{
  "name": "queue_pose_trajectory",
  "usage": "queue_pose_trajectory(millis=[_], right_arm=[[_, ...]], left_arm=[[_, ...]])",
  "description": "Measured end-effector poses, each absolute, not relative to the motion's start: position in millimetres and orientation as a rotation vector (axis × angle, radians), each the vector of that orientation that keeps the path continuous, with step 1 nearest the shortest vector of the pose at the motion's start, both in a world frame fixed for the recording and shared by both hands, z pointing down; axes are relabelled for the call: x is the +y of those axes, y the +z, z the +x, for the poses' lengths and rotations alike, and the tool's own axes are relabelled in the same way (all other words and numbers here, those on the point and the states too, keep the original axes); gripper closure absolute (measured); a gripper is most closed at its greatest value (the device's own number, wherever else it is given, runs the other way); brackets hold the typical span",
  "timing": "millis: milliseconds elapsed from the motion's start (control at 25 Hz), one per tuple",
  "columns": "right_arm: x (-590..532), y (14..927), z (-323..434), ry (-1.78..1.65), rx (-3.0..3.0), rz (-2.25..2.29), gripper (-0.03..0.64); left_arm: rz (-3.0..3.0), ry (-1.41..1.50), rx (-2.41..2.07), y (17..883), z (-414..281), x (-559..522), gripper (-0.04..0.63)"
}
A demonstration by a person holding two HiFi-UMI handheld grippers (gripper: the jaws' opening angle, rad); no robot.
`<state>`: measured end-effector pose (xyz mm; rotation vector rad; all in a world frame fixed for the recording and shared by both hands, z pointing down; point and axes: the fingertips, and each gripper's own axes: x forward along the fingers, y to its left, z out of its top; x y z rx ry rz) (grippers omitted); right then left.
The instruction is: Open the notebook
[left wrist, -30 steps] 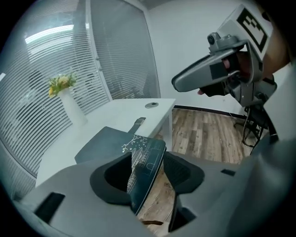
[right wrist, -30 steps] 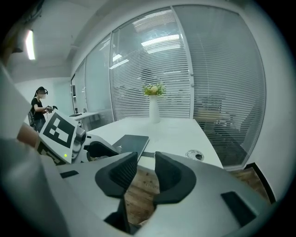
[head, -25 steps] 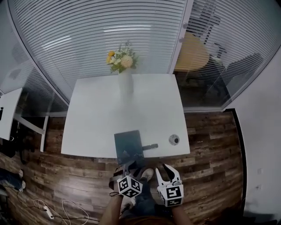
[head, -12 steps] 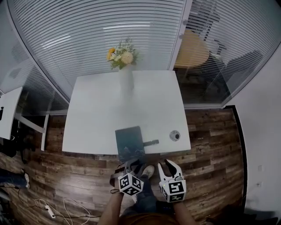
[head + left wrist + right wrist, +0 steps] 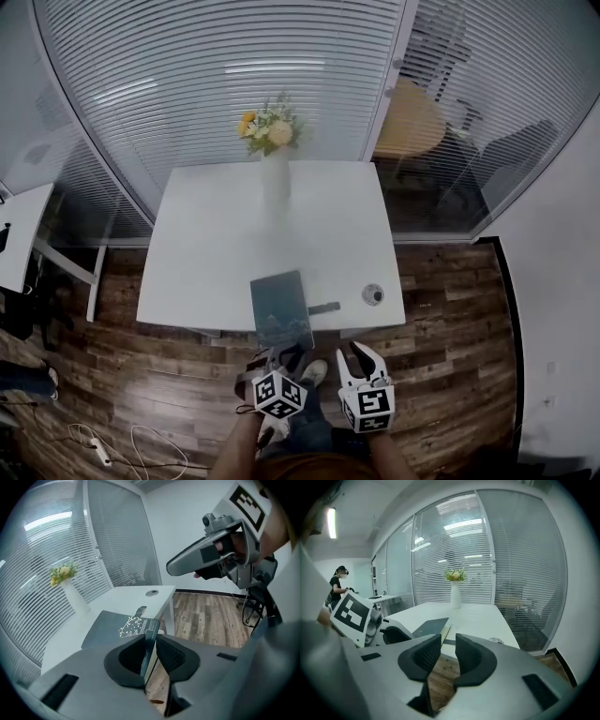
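Note:
The dark notebook (image 5: pixel 279 305) lies shut at the front edge of the white table (image 5: pixel 216 244), its near end jutting a little over the edge. My left gripper (image 5: pixel 278 360) is at that near end. In the left gripper view its jaws have just been closing, and the pads now lie against the notebook (image 5: pixel 112 625) edge, which fills the gap of the left gripper (image 5: pixel 151 646). My right gripper (image 5: pixel 362 361) hovers beside it off the table edge. Its jaws have narrowed a little, and the right gripper (image 5: pixel 447 651) has nothing between them.
A white vase with yellow flowers (image 5: pixel 274 159) stands at the table's far edge. A round grommet (image 5: pixel 372 294) and a dark strap (image 5: pixel 323 307) lie right of the notebook. Glass partitions with blinds surround the table. Another white desk (image 5: pixel 19 234) is left; cables (image 5: pixel 131 441) lie on the wooden floor.
The left jaws have narrowed onto the notebook's near edge. Both hands stay where they were; the head view has shifted slightly.

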<state>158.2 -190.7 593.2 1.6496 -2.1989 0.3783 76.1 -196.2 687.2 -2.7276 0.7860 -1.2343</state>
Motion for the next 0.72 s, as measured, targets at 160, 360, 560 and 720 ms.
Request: queue_pose_trajectory(millis=[160, 360, 560, 720], right_arm=[[-189, 587, 151, 0.39, -2.216, 1.647, 0.515], [-186, 584, 142, 0.383, -2.237, 1.626, 0.518], [-181, 581, 133, 0.387, -2.257, 1.615, 0.518], [-176, 577, 126, 0.371, -2.27, 1.604, 0.518]], left_arm=[[-2.713, -1.195, 0.814, 677, 72, -195, 0.522], [-2.69, -1.154, 0.854, 664, 67, -195, 0.534], [-2.685, -1.109, 0.917, 652, 58, -194, 0.545], [-2.686, -1.068, 0.989, 641, 47, -194, 0.552]])
